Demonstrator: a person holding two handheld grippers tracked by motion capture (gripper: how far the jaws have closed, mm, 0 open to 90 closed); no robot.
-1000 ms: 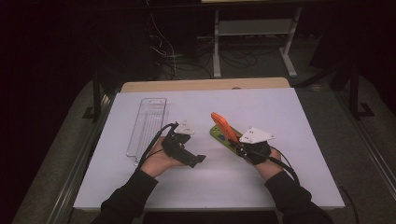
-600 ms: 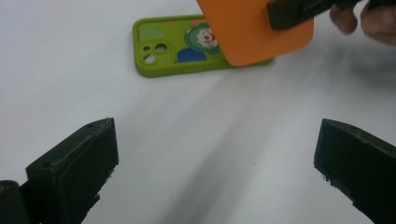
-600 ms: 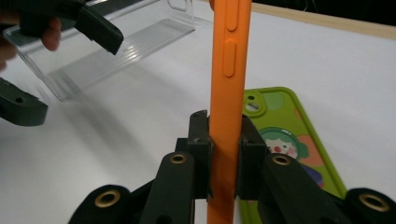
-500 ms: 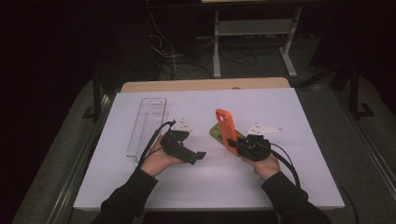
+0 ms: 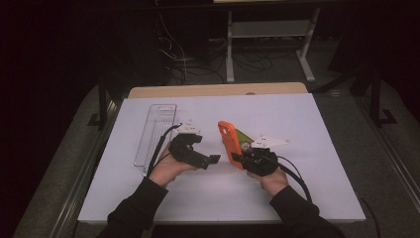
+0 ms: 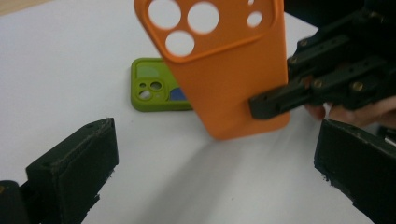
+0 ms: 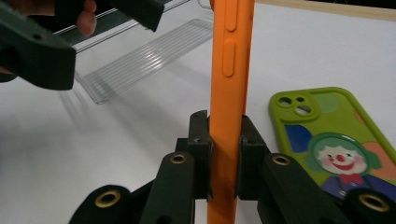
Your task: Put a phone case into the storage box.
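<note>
- Right gripper (image 5: 236, 157) — its jaws are pinched on the orange phone case (image 5: 229, 143), holding it on edge and raised off the white table (image 5: 307, 129). In the right gripper view the case (image 7: 230, 70) rises between the two black jaws with its side buttons facing the camera.
- Left gripper (image 5: 213, 159) — jaws spread wide with nothing between them; it points toward the orange phone case from the left, just beside it. In the left gripper view the case (image 6: 219, 65) stands beyond the gap, its camera cut-outs at the top, with the right gripper (image 6: 261, 100) clamped on its lower edge.
- Green phone case (image 5: 242, 140) — lies flat on the table just behind the orange one; a clown picture shows on its back (image 7: 334, 140).
- Clear plastic tray (image 5: 156, 131) — lies on the table at the left, lengthwise, near the left hand (image 5: 166, 166).
</note>
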